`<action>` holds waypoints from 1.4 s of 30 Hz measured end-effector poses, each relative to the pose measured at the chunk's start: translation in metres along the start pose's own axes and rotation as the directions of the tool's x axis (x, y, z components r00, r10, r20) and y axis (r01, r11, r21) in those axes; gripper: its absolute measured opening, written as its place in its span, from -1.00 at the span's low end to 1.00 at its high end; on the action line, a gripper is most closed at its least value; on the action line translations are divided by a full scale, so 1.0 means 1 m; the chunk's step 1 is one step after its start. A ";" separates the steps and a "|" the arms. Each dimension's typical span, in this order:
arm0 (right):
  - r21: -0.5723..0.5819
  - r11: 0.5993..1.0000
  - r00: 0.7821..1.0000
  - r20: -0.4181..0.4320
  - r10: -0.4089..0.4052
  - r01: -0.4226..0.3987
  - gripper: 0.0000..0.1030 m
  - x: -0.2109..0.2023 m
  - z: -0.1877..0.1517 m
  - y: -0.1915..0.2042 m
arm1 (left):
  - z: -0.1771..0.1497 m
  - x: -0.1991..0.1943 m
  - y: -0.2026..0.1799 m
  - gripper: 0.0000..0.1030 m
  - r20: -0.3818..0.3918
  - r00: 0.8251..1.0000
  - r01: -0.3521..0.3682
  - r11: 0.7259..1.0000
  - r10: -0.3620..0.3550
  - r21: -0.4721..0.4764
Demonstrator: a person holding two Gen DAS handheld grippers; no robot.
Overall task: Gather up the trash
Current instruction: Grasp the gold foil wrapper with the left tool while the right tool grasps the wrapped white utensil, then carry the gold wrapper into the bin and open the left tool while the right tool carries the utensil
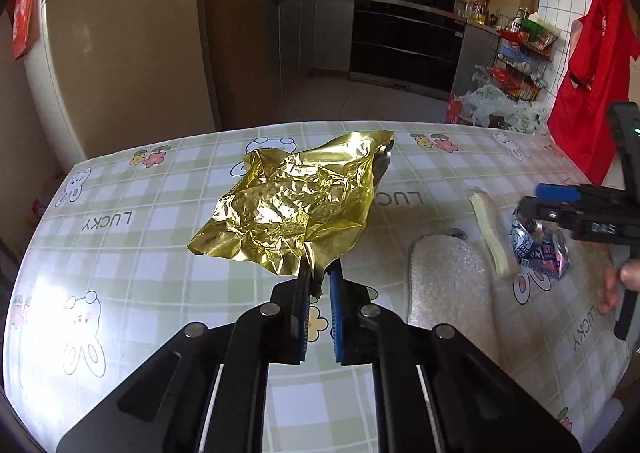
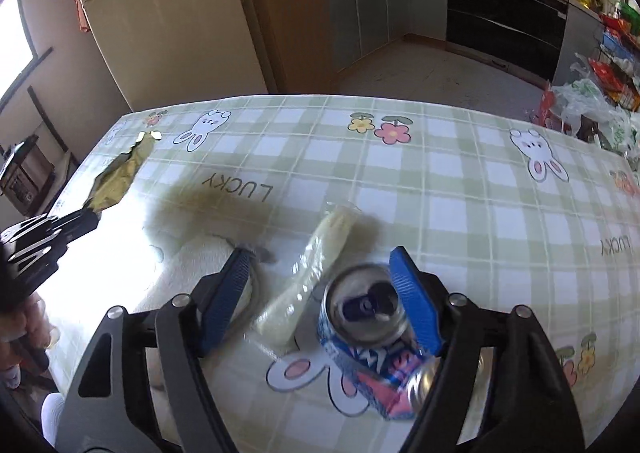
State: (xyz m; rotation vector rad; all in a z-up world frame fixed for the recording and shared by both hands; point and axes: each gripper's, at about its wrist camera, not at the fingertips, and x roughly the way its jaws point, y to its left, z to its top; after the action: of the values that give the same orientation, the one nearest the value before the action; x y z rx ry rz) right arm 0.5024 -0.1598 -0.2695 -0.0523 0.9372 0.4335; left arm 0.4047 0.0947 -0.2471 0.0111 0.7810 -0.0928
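The bench (image 1: pixel 120 193) is the largest thing: a flat top under a glossy plastic cloth, checked in pale green and white, printed with cartoon rabbits, flowers and the word LUCKY.

One gold wrapper (image 1: pixel 292 209), a thin, shiny, heavily creased foil sheet of roughly square outline, hangs just above the bench. The left gripper (image 1: pixel 318 277) pinches its near corner, the two ribbed fingers (image 1: pixel 301 313) drawn almost together on the foil. From the right wrist view the same wrapper (image 2: pixel 116 181) shows edge-on at the far left.

One cloth (image 1: pixel 448 281), off-white with a nubbly, towel-like texture and a rounded end, lies flat on the bench right of the wrapper.

One can (image 2: pixel 372 337), dented aluminium with blue, red and white print and an opened top, lies tilted on the bench. The right gripper (image 2: pixel 320 285) stands around it with its two blue-padded fingers (image 2: pixel 416 305) spread; the right pad is at the can's rim, the left pad well clear, so the can is not clamped.

One pale yellow strip (image 2: pixel 316 269) in clear film, long and narrow, lies just left of the can.
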 end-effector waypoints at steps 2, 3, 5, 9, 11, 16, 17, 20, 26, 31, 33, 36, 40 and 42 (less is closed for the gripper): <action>0.016 0.999 0.999 -0.038 -0.039 0.040 0.32 0.020 0.011 0.001 | -0.004 -0.010 0.003 -0.82 0.018 1.000 0.004 1.000 -0.004 -0.008; 0.038 0.998 0.997 -0.053 -0.048 0.050 0.24 0.027 0.015 -0.001 | -0.008 -0.014 0.005 -0.82 0.022 1.000 0.005 1.000 -0.005 -0.014; 0.076 0.994 0.994 -0.075 -0.073 0.079 0.16 0.040 0.017 -0.005 | -0.013 -0.019 0.008 -0.82 0.019 1.000 0.011 1.000 -0.010 -0.026; 0.053 0.993 0.988 -0.113 -0.102 0.109 -0.06 0.054 0.016 -0.002 | -0.021 -0.025 0.012 -0.82 0.024 1.000 0.003 1.000 -0.003 -0.016; 0.017 0.992 0.982 -0.145 -0.118 0.122 -0.27 0.063 0.016 0.002 | -0.023 -0.027 0.017 -0.82 0.024 1.000 0.005 1.000 -0.004 -0.023; -0.014 0.993 0.983 -0.136 -0.122 0.121 -0.52 0.054 0.015 0.015 | -0.028 -0.036 0.018 -0.82 0.032 0.999 0.014 1.000 -0.013 -0.027; -0.024 0.992 0.985 -0.119 -0.126 0.124 -0.52 0.048 0.014 0.018 | -0.028 -0.039 0.018 -0.82 0.034 0.999 0.015 1.000 -0.014 -0.026; -0.022 0.994 0.991 -0.075 -0.110 0.109 -0.52 0.025 0.011 0.025 | -0.032 -0.048 0.015 -0.82 0.039 0.999 0.019 1.000 -0.018 -0.023; -0.063 0.994 0.995 -0.023 -0.096 0.094 -0.52 -0.015 -0.003 0.042 | -0.033 -0.078 0.006 -0.82 0.063 0.998 0.031 0.999 -0.030 -0.015; -0.057 0.996 0.997 0.029 -0.070 0.071 -0.52 -0.055 -0.017 0.055 | -0.038 -0.110 -0.006 -0.82 0.086 0.996 0.040 0.999 -0.040 -0.005; -0.051 0.997 0.998 0.047 -0.049 0.051 -0.52 -0.072 -0.024 0.058 | -0.041 -0.123 -0.012 -0.82 0.092 0.995 0.048 0.999 -0.048 -0.003; -0.032 0.999 0.997 0.077 -0.020 0.023 -0.52 -0.100 -0.037 0.061 | -0.047 -0.144 -0.023 -0.82 0.103 0.993 0.061 0.998 -0.061 0.000; -0.017 1.000 0.993 0.114 0.013 -0.011 -0.52 -0.138 -0.058 0.064 | -0.057 -0.173 -0.037 -0.82 0.113 0.990 0.086 0.996 -0.086 0.000; -0.008 1.000 0.991 0.133 0.029 -0.028 -0.52 -0.156 -0.069 0.065 | -0.063 -0.186 -0.043 -0.82 0.117 0.988 0.097 0.995 -0.097 0.003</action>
State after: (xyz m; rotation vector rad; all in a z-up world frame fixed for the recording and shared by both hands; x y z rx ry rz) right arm 0.3446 -0.1691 -0.1785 -0.0156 0.8065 0.4613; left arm 0.2253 0.0691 -0.1596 -0.0346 0.6647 -0.1831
